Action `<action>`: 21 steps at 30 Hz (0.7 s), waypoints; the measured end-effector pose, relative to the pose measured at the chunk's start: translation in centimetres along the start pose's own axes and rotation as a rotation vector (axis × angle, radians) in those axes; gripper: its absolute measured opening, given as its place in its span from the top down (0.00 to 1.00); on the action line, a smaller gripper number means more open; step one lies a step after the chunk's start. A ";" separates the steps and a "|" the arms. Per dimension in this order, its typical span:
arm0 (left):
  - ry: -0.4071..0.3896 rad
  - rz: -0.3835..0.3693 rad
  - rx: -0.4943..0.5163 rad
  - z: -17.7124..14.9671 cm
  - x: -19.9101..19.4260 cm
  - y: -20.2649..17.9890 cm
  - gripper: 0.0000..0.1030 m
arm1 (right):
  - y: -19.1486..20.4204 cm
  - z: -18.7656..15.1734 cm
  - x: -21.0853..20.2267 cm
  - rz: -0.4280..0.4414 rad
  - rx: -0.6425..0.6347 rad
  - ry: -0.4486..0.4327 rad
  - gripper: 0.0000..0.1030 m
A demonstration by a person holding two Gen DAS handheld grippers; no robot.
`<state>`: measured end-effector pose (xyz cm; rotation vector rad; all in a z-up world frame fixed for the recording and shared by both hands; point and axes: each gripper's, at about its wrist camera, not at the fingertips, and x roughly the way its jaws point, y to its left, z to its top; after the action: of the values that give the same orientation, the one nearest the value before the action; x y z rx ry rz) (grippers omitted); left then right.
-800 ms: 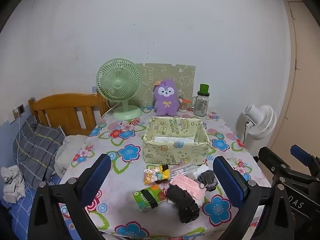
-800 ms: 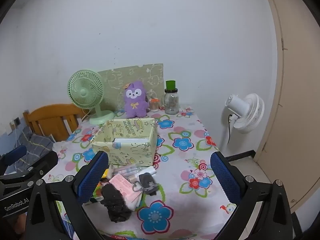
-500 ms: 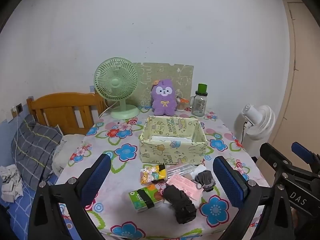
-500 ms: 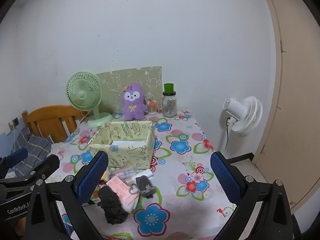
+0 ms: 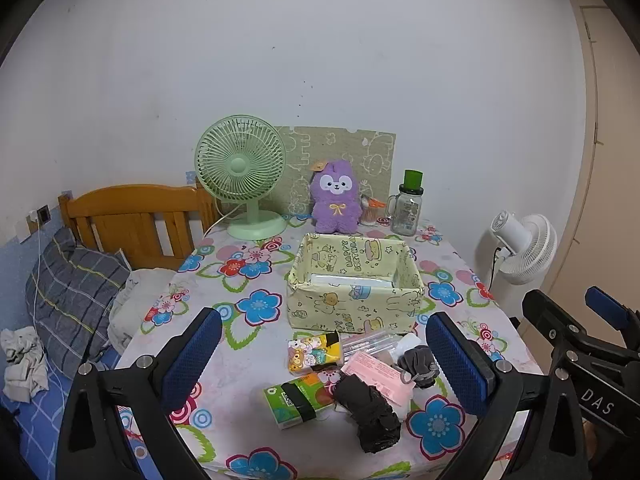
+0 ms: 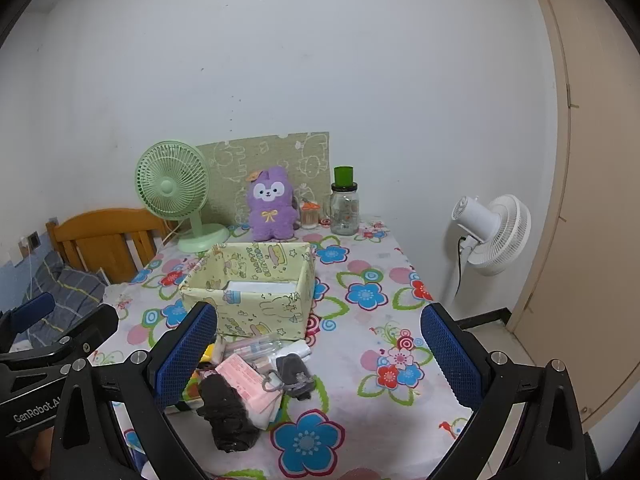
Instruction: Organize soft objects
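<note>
Hovering above the near edge of the flowered counter (image 5: 256,304), the left gripper (image 5: 324,360) and right gripper (image 6: 318,354) both have fingers spread wide, holding nothing. A heap of soft objects lies at that edge: dark folded cloth (image 5: 370,414), pink packet (image 5: 378,372), green tissue pack (image 5: 298,400). Mid-counter behind them sits the yellow fabric box (image 5: 352,308).

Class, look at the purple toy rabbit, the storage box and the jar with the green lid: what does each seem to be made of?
Toy rabbit: plush fabric, matt, judging by its fuzzy nap.
Storage box: probably printed fabric or paper over card; its rim sags slightly and its sides crease.
Jar: likely clear glass, glossy and see-through; its green lid looks like smooth plastic.
</note>
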<state>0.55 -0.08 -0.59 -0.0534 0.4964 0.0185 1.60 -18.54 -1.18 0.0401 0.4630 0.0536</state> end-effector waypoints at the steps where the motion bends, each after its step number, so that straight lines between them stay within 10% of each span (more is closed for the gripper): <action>1: 0.002 -0.002 -0.001 0.0 0.0 0.0 0.01 | 0.0 0.0 0.0 -0.001 -0.001 0.000 0.00; 21: 0.004 -0.017 0.001 0.0 0.4 0.0 0.01 | 0.1 0.3 0.3 -0.005 0.000 -0.003 0.00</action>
<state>0.93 -0.03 -0.79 -0.0564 0.5001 0.0013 1.97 -18.41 -1.02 0.0390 0.4603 0.0486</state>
